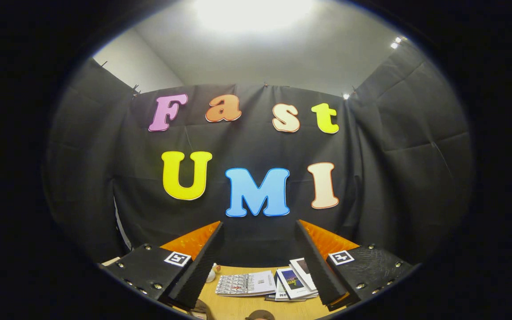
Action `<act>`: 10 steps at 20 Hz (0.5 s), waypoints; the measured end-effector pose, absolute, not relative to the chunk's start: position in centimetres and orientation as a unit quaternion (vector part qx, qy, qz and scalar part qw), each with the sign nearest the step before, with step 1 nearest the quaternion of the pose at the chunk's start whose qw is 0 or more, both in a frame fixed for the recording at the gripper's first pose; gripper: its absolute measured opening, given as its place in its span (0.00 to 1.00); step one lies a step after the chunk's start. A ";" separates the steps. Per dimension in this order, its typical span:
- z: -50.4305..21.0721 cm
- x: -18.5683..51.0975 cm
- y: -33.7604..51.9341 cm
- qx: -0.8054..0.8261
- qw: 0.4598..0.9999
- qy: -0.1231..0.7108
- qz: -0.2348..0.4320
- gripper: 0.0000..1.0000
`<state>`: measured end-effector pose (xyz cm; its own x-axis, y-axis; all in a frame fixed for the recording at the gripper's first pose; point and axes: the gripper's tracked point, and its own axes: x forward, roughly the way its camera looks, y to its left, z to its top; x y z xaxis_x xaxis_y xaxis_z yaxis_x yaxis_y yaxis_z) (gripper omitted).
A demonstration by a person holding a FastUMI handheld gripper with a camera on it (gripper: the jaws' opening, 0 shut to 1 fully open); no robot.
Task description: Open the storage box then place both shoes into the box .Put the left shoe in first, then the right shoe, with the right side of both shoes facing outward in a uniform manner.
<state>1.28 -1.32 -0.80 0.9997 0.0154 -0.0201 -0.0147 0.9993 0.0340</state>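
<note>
Plainly, the gripper (258, 262) stands wide open, its fingers (202, 262) spread apart with nothing between them, raised above a wooden counter (238, 306). Between and just ahead of the fingers, booklets (247, 283) lie in a loose stack on the counter, some overlapping by the right finger. A small white object (212, 273), perhaps a figurine, sits beside the left finger. Beyond hangs the black cloth wall (247, 151). Neither shoes nor box can be made out.
</note>
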 end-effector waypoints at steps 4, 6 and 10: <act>-1.2 1.7 -1.8 0.020 1.000 0.013 0.008 0.97; -1.6 1.9 -1.9 0.020 1.000 0.015 0.009 0.97; -2.8 2.5 -1.3 0.025 0.999 0.029 0.015 0.97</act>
